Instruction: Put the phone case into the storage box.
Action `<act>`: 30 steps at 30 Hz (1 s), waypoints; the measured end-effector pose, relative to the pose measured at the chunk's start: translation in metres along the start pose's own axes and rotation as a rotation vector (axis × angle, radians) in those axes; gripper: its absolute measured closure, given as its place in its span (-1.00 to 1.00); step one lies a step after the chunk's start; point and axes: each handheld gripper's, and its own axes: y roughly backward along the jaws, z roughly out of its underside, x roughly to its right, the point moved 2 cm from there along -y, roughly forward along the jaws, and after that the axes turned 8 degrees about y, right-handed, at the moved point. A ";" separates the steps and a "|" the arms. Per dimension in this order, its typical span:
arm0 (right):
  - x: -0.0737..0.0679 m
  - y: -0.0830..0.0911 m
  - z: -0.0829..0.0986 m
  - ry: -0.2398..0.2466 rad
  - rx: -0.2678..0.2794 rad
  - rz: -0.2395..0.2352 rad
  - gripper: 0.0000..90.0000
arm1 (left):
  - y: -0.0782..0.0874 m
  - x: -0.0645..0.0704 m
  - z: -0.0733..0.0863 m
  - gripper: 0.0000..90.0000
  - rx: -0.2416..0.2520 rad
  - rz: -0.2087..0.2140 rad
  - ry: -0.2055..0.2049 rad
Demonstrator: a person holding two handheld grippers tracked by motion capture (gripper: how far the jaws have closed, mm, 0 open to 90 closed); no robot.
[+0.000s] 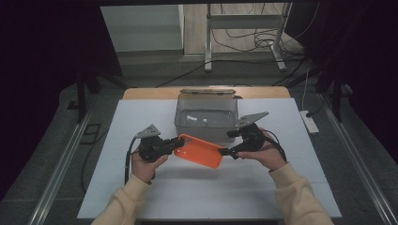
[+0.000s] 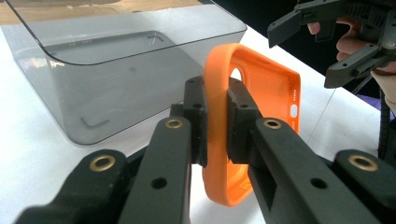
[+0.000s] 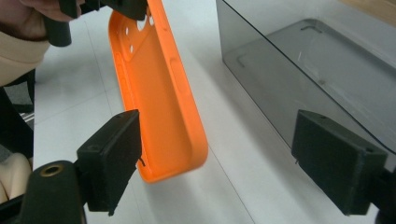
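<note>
Presently the left gripper [image 2: 215, 126] clamps the orange phone case [image 1: 199, 150] edge-on, offering its free end; right gripper [image 3: 233, 163] gapes wide beside it, apparently to receive.

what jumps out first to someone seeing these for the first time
The orange phone case stands out, held above the white table in front of the clear bin. The left gripper has its jaws shut on one end of the case. The right gripper sits at the other end with its jaws open.
</note>
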 end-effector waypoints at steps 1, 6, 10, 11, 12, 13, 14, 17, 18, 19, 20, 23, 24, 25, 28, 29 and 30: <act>0.000 0.000 -0.001 -0.001 0.007 -0.002 -0.60 | 0.000 0.000 0.000 0.81 -0.001 0.000 -0.001; -0.004 -0.005 -0.004 -0.002 0.028 -0.011 -0.57 | -0.002 0.002 0.001 0.81 -0.002 0.002 -0.005; -0.005 -0.012 -0.007 -0.012 0.032 -0.032 -0.54 | -0.004 0.003 0.001 0.81 -0.008 0.006 -0.012; -0.006 -0.014 -0.007 -0.013 0.033 -0.036 -0.54 | -0.004 0.004 0.002 0.81 -0.009 0.008 -0.014; -0.006 -0.015 -0.007 -0.010 0.026 -0.038 -0.54 | -0.004 0.004 0.002 0.81 -0.010 0.009 -0.016; -0.007 -0.016 -0.007 -0.008 0.024 -0.041 -0.54 | -0.005 0.004 0.002 0.81 -0.011 0.009 -0.016; -0.007 -0.017 -0.007 -0.009 0.024 -0.043 -0.54 | -0.005 0.004 0.002 0.81 -0.011 0.009 -0.017; -0.007 -0.019 -0.007 -0.016 0.027 -0.045 -0.53 | -0.005 0.005 0.002 0.81 -0.012 0.012 -0.019; -0.007 -0.019 -0.007 -0.024 0.030 -0.043 -0.53 | -0.005 0.005 0.002 0.81 -0.011 0.012 -0.020; -0.006 -0.020 -0.008 -0.030 0.034 -0.044 -0.53 | -0.005 0.005 0.002 0.81 -0.011 0.012 -0.020; -0.006 -0.020 -0.008 -0.036 0.038 -0.046 -0.53 | -0.006 0.005 0.002 0.81 -0.010 0.011 -0.021; -0.006 -0.021 -0.008 -0.041 0.040 -0.049 -0.52 | -0.006 0.005 0.002 0.81 -0.012 0.011 -0.023; -0.006 -0.021 -0.008 -0.042 0.041 -0.051 -0.51 | -0.007 0.005 0.003 0.81 -0.012 0.011 -0.023; -0.007 -0.021 -0.009 -0.041 0.042 -0.053 -0.51 | -0.007 0.005 0.003 0.81 -0.013 0.011 -0.024; -0.007 -0.023 -0.010 -0.040 0.042 -0.053 -0.51 | -0.007 0.006 0.003 0.81 -0.013 0.013 -0.025; -0.007 -0.023 -0.010 -0.039 0.045 -0.057 -0.51 | -0.007 0.006 0.003 0.81 -0.013 0.013 -0.025; -0.008 -0.024 -0.011 -0.039 0.046 -0.058 -0.51 | -0.007 0.006 0.003 0.81 -0.012 0.013 -0.025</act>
